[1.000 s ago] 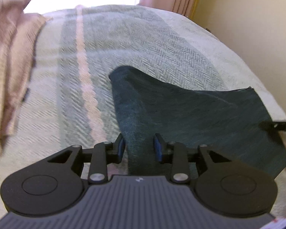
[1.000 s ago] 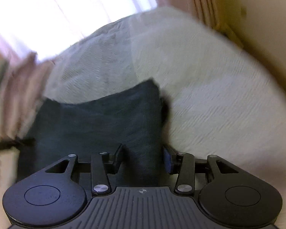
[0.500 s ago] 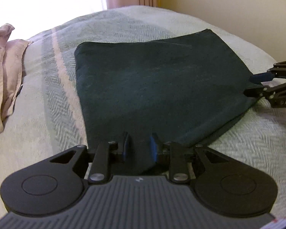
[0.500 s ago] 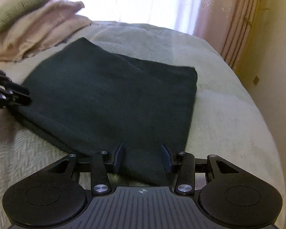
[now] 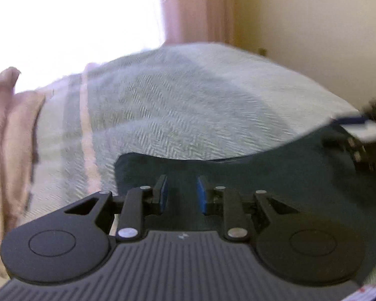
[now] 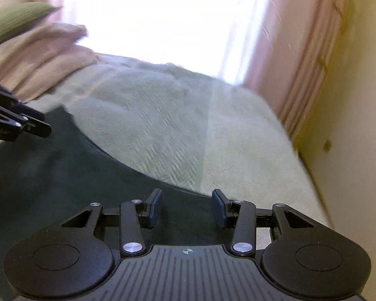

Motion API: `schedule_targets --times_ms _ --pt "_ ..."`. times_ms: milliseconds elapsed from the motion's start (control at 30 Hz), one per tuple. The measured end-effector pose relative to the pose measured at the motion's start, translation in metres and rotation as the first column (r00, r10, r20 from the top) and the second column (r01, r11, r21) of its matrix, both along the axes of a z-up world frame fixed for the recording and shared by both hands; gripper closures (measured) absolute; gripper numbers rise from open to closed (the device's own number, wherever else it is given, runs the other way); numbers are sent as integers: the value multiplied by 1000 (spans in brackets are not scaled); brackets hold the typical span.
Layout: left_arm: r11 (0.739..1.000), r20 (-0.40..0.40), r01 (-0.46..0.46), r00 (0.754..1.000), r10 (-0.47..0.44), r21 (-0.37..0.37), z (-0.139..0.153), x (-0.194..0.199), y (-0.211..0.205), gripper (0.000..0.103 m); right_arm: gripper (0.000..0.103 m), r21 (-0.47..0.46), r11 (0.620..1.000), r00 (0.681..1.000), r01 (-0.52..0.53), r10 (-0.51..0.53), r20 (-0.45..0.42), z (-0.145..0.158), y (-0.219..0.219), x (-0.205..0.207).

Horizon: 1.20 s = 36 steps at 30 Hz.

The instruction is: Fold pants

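Leftmost in the left wrist view, a pile of pink pillows [image 5: 5, 135] sits at the edge of the bed, and beside it the pale green herringbone bedspread [image 5: 188, 115] runs back toward a bright window and a pink curtain [image 5: 195, 7]. Nearer the camera, the dark green pants [image 5: 275, 178] lie on the bedspread, their far edge drawn in a shallow curve between the two tools. At bottom centre the left gripper [image 5: 181, 193] has its blue-padded fingers [image 5: 164, 190] standing apart with a clear gap, the dark cloth running in between them; they are released rather than pinched on the fabric. Far right in this view, the right gripper [image 5: 358, 135] shows as a blurred black shape at the pants' far corner, over the cloth. In the right wrist view, a green pillow [image 6: 10, 20] tops the pink ones at upper left; below them the left gripper [image 6: 41, 125] reaches in from the left edge to the cloth's corner. The pants [image 6: 75, 180] spread across the lower left, with bare bedspread [image 6: 213, 135] beyond their curved edge. At bottom centre the right gripper [image 6: 186, 204] has its jaws spread wide, the cloth lying beneath and between them, gripping nothing. A cream wall [image 6: 358, 150] closes the right side.
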State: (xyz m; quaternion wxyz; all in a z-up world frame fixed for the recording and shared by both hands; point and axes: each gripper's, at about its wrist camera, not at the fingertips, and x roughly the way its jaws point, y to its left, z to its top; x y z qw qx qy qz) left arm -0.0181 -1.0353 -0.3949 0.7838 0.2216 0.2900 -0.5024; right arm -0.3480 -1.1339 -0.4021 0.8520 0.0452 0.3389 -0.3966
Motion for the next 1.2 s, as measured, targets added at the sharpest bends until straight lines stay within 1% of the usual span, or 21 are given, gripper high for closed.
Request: schedule_targets --times_ms 33,67,100,133,167,200,267,333,400,500,533,600,667,733,800,833,900,967,1000,1133,1200 --pt "999 -45 -38 998 40 34 -11 9 -9 81 63 43 999 999 25 -23 -39 -12 -11 1" --pt "997 -62 -59 996 62 58 -21 17 -14 81 63 50 999 999 19 -18 -30 -19 -15 -5" --pt "994 -47 -75 996 79 78 -27 18 -13 81 63 34 999 1000 15 -15 -6 -23 -15 -14" --pt "993 -29 -86 996 88 82 -30 20 -11 81 63 28 999 999 33 -33 3 -24 -14 -21" --pt "994 -24 -90 996 92 63 -28 21 -5 81 63 22 997 998 69 -69 -1 -24 -12 -28" --pt "993 -16 -105 994 106 56 -25 20 0 81 63 42 992 993 121 -121 5 -20 -13 -35" --pt "991 -44 -129 990 131 43 -15 14 15 82 63 63 976 977 206 -209 49 -6 0 -54" --pt "991 -52 -127 990 129 43 -4 -5 36 83 63 42 984 983 170 -173 63 9 31 -60" --pt "996 -38 -84 996 86 41 7 -35 57 83 63 59 996 994 67 -72 87 17 74 -63" --pt "999 -33 -19 999 21 38 6 -82 87 79 63 50 999 999 2 -4 37 10 127 -57" --pt "999 -17 -16 1000 17 45 0 -96 98 77 63 37 999 1000 -1 0 26 5 140 -57" --pt "997 18 -42 999 41 62 -20 -112 115 77 63 67 998 1000 14 -14 -10 -19 151 -53" --pt "998 63 -51 997 48 45 -38 -119 124 76 63 65 997 999 31 -33 24 -39 154 -57" --pt "997 61 -68 996 65 46 -36 -121 125 76 63 58 997 999 47 -47 3 -36 154 -51" --pt "994 16 -88 996 87 66 -23 -118 123 78 63 84 993 996 84 -83 -16 -21 154 -44" --pt "993 -5 -93 996 94 67 -12 -119 125 77 63 105 990 995 96 -96 -4 -14 154 -44" --pt "993 -15 -98 995 99 63 7 -124 135 72 63 148 983 992 108 -117 56 9 165 -50" --pt "993 -29 -101 994 103 66 32 -132 148 63 63 199 972 984 128 -149 94 30 177 -58" --pt "993 -36 -101 994 104 67 41 -138 156 61 62 231 963 980 140 -168 108 42 184 -61" --pt "986 -88 -142 985 150 86 85 -156 195 46 61 346 914 946 213 -281 161 84 222 -82" --pt "982 -112 -161 979 172 96 108 -166 218 41 55 390 890 929 237 -324 177 109 242 -88"
